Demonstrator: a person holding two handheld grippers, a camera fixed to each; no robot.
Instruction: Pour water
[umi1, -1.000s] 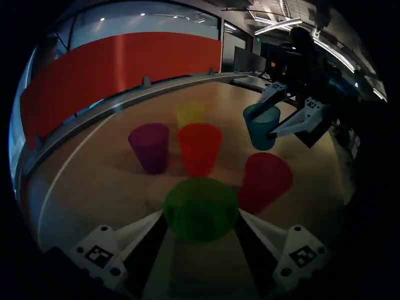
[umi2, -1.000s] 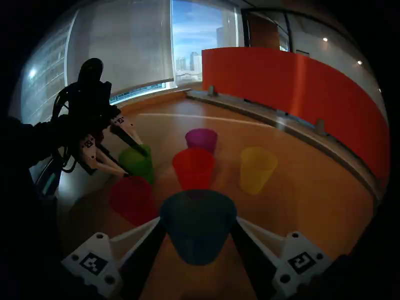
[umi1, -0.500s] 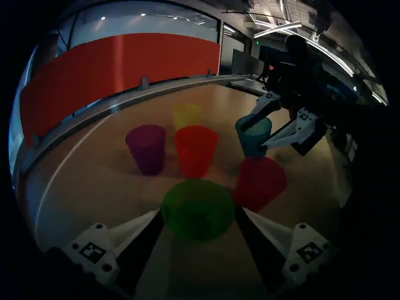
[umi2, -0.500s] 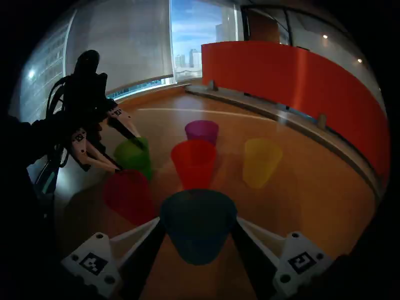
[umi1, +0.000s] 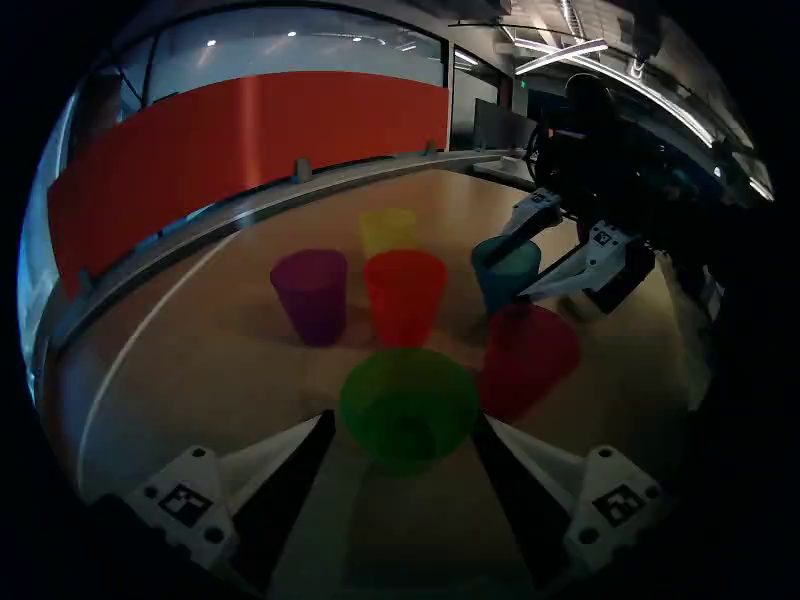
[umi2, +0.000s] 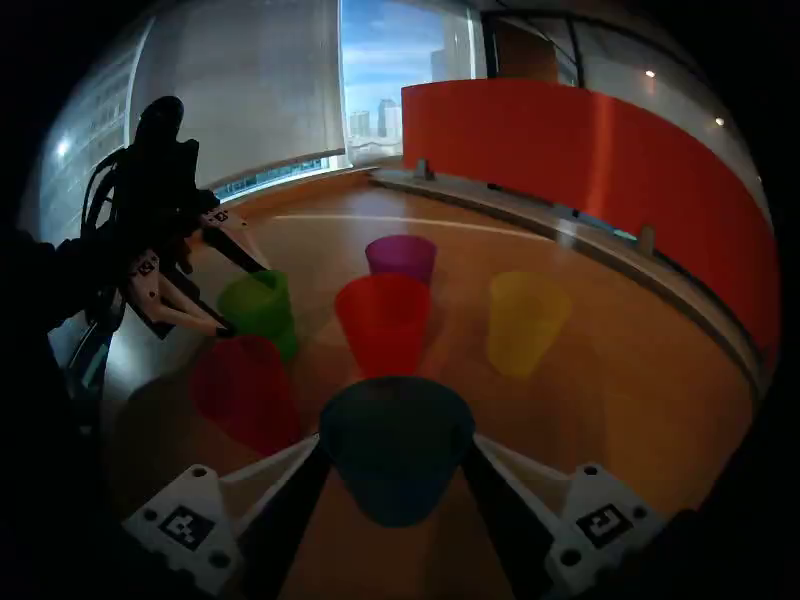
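- My left gripper (umi1: 405, 440) has its fingers closed snugly on the green cup (umi1: 408, 400), which is upright
- My right gripper (umi2: 396, 470) clamps the teal cup (umi2: 396, 435) likewise; the orange-red cup (umi2: 383, 322) stands at its 12 o'clock
- To pour well, I'd bring the rims close, then tip slowly with a firm grip

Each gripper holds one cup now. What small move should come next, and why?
Probably bring the teal plastic cup in the right gripper closer to the green plastic cup in the left gripper, before any tilt. Both cups are upright and apart, with a dark red plastic cup standing roughly between them, so a pour from here would likely miss.
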